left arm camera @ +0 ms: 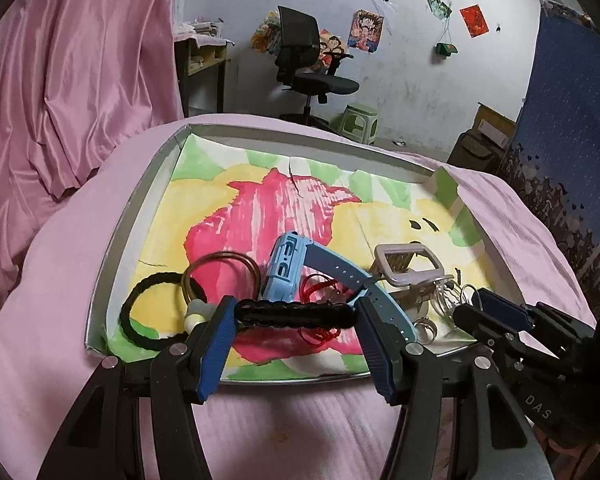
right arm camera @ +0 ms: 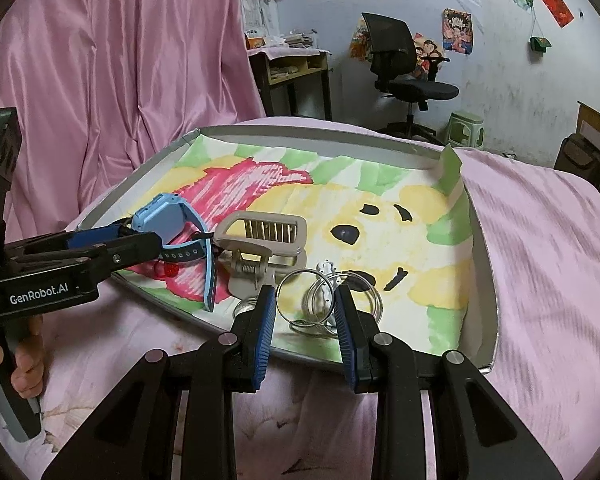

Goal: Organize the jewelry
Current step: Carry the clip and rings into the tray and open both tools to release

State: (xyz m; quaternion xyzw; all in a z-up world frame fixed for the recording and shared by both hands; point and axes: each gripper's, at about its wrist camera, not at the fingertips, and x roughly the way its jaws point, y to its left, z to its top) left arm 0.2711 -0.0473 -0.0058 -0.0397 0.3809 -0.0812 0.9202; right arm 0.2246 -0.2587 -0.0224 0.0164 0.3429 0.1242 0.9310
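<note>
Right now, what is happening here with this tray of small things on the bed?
A person is sorting jewelry in a shallow tray lined with a painted sheet, holding one gripper in each hand. The left gripper has a black braided band stretched between its fingers, low over the tray's near edge. The right gripper is open around some clear rings, not yet closed on them. A blue watch, a beige hair clip, a black hair tie and a brown bangle lie in the tray.

Glossy pink satin curtain [left arm camera: 72, 80]; matt paper-lined tray [left arm camera: 140, 208]
</note>
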